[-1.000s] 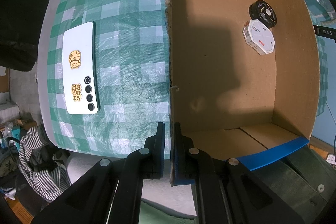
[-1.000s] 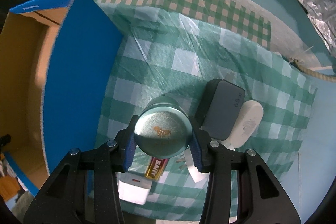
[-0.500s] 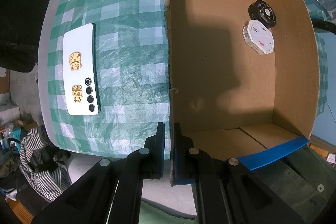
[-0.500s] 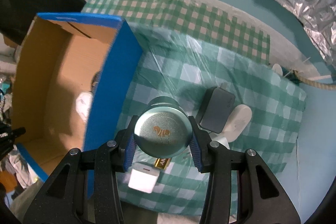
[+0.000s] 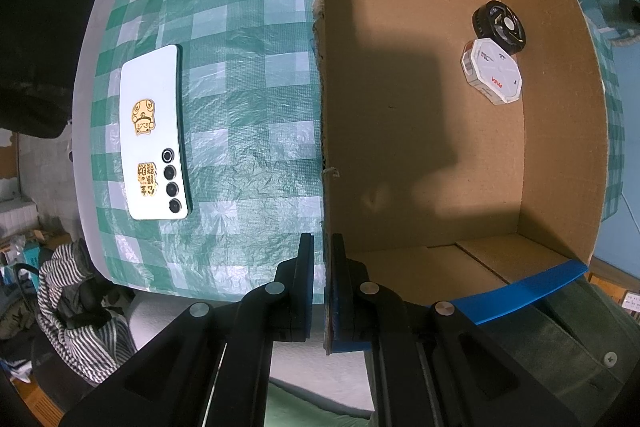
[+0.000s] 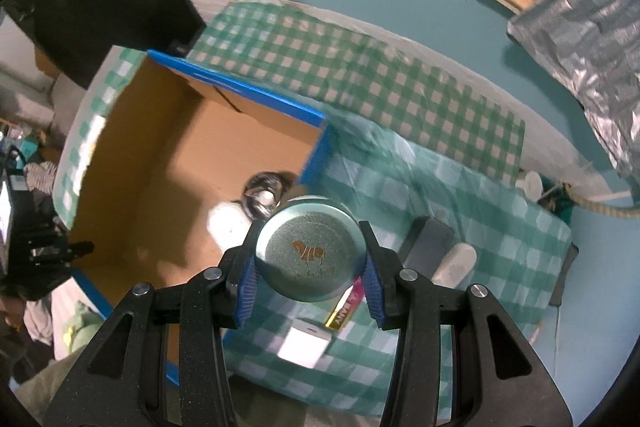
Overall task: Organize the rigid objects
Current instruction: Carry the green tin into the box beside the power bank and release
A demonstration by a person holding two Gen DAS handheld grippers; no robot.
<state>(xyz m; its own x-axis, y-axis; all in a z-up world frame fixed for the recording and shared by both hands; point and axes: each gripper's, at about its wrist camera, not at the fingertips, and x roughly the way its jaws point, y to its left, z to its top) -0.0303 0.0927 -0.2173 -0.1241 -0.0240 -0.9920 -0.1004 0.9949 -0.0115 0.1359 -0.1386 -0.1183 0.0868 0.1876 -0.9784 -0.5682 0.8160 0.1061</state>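
Observation:
My right gripper is shut on a round green tin with a gold animal on its lid, lifted high above the checked cloth beside the blue-edged cardboard box. My left gripper is shut on the box wall, pinching its near left edge. Inside the box lie a black round object and a white octagonal case in the far right corner. A white phone with gold stickers lies on the cloth left of the box.
On the cloth below the tin lie a dark grey charger, a white oval device, a white adapter and a yellow battery. Silver foil hangs at the far right. Striped clothing lies off the table's left edge.
My right gripper has risen with the tin and swung toward the box, whose inside now shows below it. The left gripper and the box have stayed put.

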